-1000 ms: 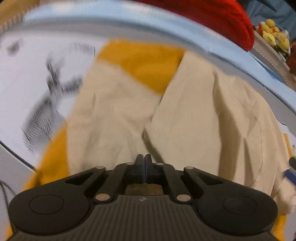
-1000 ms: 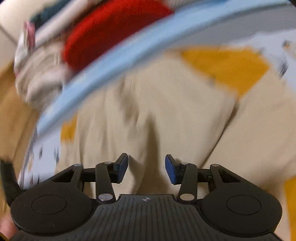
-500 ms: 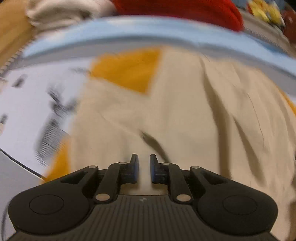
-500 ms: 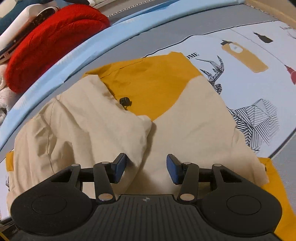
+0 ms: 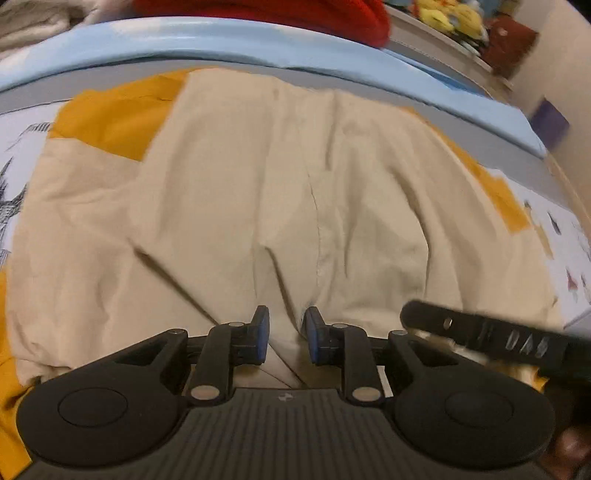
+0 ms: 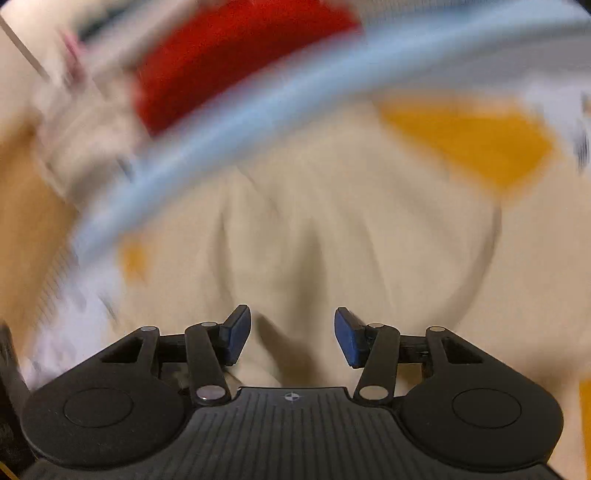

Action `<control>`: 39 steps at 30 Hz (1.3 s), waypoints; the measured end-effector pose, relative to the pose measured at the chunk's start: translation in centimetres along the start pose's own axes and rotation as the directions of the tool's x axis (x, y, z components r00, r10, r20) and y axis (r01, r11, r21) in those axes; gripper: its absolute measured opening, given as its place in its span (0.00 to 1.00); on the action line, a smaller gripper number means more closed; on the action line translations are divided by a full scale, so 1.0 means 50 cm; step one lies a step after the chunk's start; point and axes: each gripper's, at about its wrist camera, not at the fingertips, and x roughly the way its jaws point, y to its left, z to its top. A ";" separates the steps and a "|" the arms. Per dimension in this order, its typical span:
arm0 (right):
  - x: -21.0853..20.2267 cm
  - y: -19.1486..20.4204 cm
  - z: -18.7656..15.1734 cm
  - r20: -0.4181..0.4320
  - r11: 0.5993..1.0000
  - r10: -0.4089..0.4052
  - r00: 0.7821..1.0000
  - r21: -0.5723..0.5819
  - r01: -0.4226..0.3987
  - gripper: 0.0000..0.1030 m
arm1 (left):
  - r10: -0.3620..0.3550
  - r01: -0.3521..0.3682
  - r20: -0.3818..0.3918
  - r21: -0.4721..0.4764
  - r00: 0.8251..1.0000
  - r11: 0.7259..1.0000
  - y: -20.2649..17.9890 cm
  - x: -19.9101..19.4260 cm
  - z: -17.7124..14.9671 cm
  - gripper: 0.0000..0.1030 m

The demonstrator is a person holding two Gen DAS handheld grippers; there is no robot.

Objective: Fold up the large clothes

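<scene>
A large garment in beige [image 5: 258,192] with mustard-yellow panels [image 5: 110,118] lies crumpled on a printed mat. My left gripper [image 5: 284,334] hovers low over its near edge. Its jaws are opening, and a raised crease of the beige cloth runs between the blue pads [image 5: 261,332] without being pressed. In the blurred right wrist view the same beige cloth [image 6: 332,229] fills the middle, with a yellow panel [image 6: 472,140] at the upper right. My right gripper [image 6: 291,338] stands open just above the cloth, with nothing gripped.
A light blue padded rim [image 5: 258,40] borders the mat [image 5: 22,155] on the far side. Beyond it lie a red knitted item [image 5: 295,11] and pale clothes [image 5: 37,22]. A black bar of the other tool [image 5: 480,338] crosses the lower right of the left wrist view.
The left jaws were shut on beige cloth and now stand apart, and that view has slid right across the garment. The right view swung from the yellow panel toward the red item.
</scene>
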 end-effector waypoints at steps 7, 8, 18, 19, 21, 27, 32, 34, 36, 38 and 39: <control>-0.004 0.016 0.010 -0.003 0.998 -0.049 0.999 -0.025 0.049 0.49 | 0.108 -0.108 -0.083 0.001 0.991 0.994 0.025 -0.006 -0.021 0.19; -0.008 0.016 0.009 -0.002 0.998 -0.064 0.998 -0.024 0.064 0.49 | 0.117 -0.117 -0.063 0.003 0.991 0.993 0.027 -0.020 -0.015 0.19; -0.104 -0.028 -0.019 0.063 0.974 -0.226 0.972 0.021 0.225 0.48 | 0.122 -0.130 0.105 0.073 0.987 0.989 0.086 -0.193 -0.046 0.23; -0.149 -0.013 -0.016 0.138 0.978 -0.208 0.968 -0.002 0.211 0.48 | 0.098 -0.122 0.219 0.099 0.971 0.988 0.091 -0.257 -0.050 0.23; -0.272 0.036 -0.021 0.372 0.974 -0.139 0.918 -0.114 0.194 0.46 | 0.068 -0.128 0.388 0.131 0.919 0.983 0.108 -0.360 -0.066 0.23; -0.645 0.083 -0.164 0.799 0.945 -0.026 0.600 -0.176 0.276 0.48 | 0.051 -0.131 0.591 0.092 0.805 0.987 0.164 -0.653 -0.214 0.29; -0.844 0.038 -0.351 0.863 0.946 -0.033 0.504 -0.135 0.294 0.50 | 0.069 -0.194 0.685 0.108 0.726 0.975 0.189 -0.842 -0.451 0.29; -0.886 0.008 -0.428 0.871 0.951 -0.040 0.489 -0.118 0.287 0.50 | 0.134 -0.210 0.606 0.057 0.784 0.976 0.189 -0.852 -0.510 0.22; -0.909 -0.034 -0.497 0.870 0.953 -0.088 0.485 -0.069 0.297 0.50 | 0.112 -0.166 0.639 0.025 0.761 0.986 0.199 -0.880 -0.555 0.20; -0.926 -0.076 -0.564 0.871 0.956 -0.138 0.472 -0.007 0.292 0.50 | 0.120 -0.179 0.642 0.027 0.757 0.984 0.197 -0.899 -0.578 0.20; -0.929 -0.093 -0.594 0.868 0.956 -0.169 0.467 0.029 0.293 0.49 | 0.127 -0.181 0.642 0.019 0.756 0.983 0.195 -0.913 -0.587 0.20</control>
